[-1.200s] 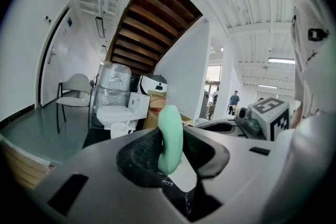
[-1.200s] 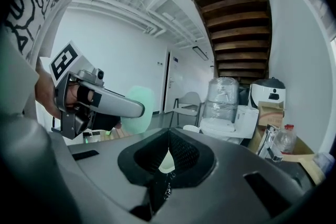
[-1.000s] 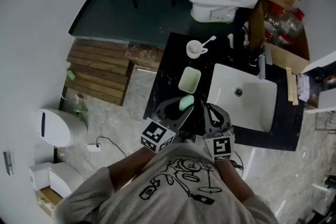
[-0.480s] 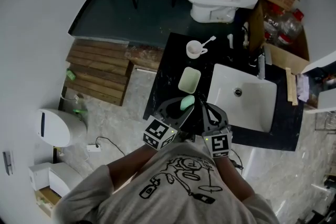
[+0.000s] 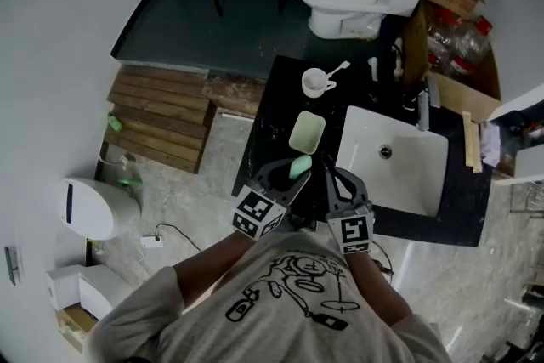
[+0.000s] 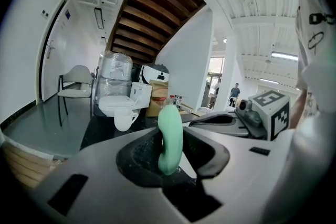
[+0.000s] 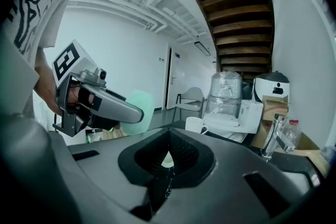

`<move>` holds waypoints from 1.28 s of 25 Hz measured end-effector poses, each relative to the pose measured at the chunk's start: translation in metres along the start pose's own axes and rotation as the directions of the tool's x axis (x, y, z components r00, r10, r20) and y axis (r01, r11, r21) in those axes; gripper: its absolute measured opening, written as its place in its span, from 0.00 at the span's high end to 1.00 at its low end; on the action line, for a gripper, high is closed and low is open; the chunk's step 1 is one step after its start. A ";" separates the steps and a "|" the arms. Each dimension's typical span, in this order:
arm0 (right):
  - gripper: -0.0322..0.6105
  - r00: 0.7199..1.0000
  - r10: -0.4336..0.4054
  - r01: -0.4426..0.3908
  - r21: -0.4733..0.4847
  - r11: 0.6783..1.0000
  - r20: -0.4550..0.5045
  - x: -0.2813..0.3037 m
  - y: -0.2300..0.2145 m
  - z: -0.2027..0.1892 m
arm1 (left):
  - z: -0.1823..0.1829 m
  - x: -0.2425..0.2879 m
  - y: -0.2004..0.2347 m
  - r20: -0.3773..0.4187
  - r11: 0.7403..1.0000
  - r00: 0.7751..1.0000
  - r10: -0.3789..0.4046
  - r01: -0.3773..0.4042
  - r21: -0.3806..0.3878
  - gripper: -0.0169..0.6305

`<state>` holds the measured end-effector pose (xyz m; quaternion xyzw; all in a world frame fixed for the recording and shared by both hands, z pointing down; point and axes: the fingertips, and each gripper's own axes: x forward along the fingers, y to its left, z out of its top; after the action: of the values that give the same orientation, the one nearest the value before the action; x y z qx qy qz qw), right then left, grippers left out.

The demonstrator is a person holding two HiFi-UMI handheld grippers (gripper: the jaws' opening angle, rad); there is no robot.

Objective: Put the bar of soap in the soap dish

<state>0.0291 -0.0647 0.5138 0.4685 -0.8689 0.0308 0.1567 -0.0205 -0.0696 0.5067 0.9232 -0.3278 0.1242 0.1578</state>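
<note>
left gripper (image 6: 176,159) jaws gripping soap bar (image 6: 170,134), right gripper (image 7: 167,159) jaws together, empty

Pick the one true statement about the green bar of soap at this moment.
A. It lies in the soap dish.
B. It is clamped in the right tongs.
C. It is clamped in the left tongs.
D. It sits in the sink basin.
C: the left gripper view shows the soap bar standing on edge, pinched in the left tongs, while in the head view the soap dish on the counter lies bare.
</note>
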 end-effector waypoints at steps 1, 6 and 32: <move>0.92 1.000 0.001 -0.001 0.003 1.000 -0.002 0.001 0.000 -0.001 | -0.002 0.000 0.001 -0.005 1.000 1.000 0.001 -0.001 -0.003 0.80; 0.92 1.000 -0.004 0.004 0.029 1.000 -0.018 0.006 -0.004 -0.009 | -0.013 0.005 0.008 -0.027 1.000 1.000 0.008 -0.009 -0.030 0.80; 0.92 0.998 0.022 -0.021 0.015 1.000 -0.059 0.034 -0.009 -0.028 | -0.039 0.036 0.034 -0.134 0.999 0.991 0.024 -0.028 -0.033 0.80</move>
<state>0.0258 -0.0911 0.5492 0.4590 -0.8687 0.0527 0.1788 -0.0204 -0.1005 0.5619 0.9055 -0.3306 0.1822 0.1939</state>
